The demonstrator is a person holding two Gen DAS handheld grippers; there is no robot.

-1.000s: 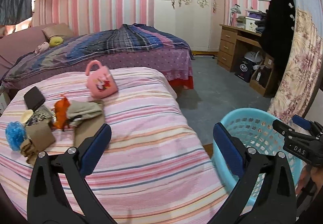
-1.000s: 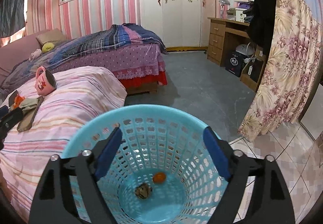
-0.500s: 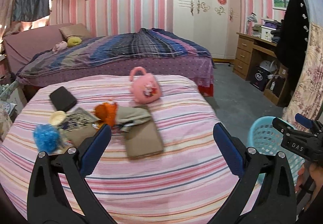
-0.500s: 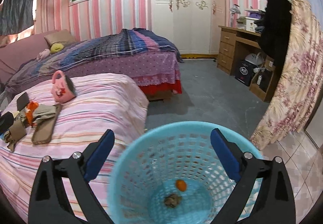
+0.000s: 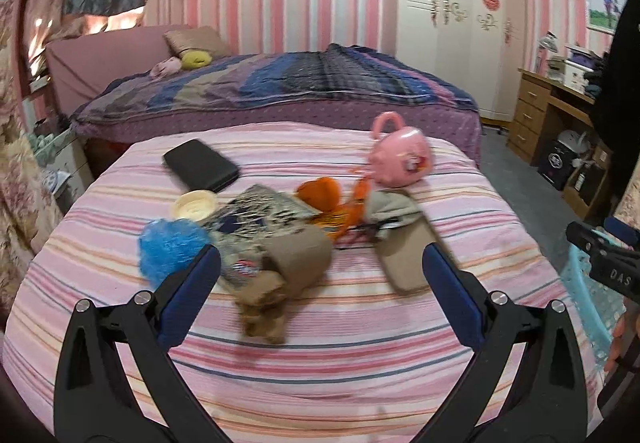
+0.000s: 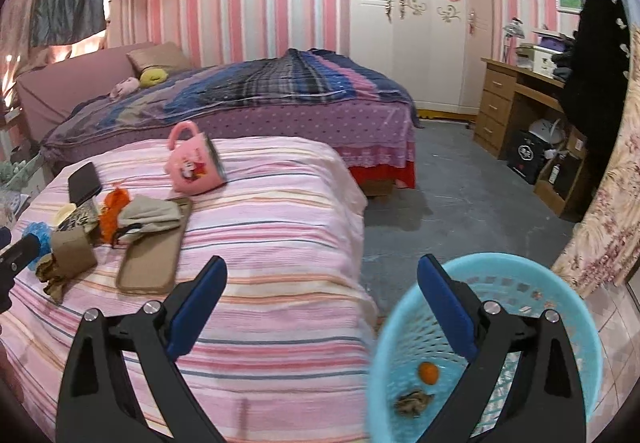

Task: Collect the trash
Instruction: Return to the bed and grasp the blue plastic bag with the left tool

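Note:
A pile of litter lies on the pink striped bed [image 5: 320, 343]: a brown crumpled paper bag [image 5: 288, 275], a blue puff [image 5: 172, 247], an orange wrapper [image 5: 324, 195] and a patterned packet [image 5: 260, 211]. My left gripper [image 5: 320, 283] is open and empty, just short of the brown bag. My right gripper [image 6: 320, 295] is open and empty over the bed's edge. The light blue basket [image 6: 520, 283] stands on the floor at the right and holds an orange scrap [image 6: 429, 372] and a brown scrap [image 6: 412, 403].
A pink toy bag [image 5: 400, 157], a black wallet [image 5: 200, 165], a round cream lid [image 5: 196, 205] and a tan phone case [image 5: 408, 259] also lie on the bed. A second bed [image 5: 280, 91] stands behind. A wooden desk [image 6: 516, 103] and floral curtain [image 6: 612, 203] are at the right.
Both grippers have swung left, away from the basket and toward the bed. The left one now faces the litter pile and is closer to it. Both stay open.

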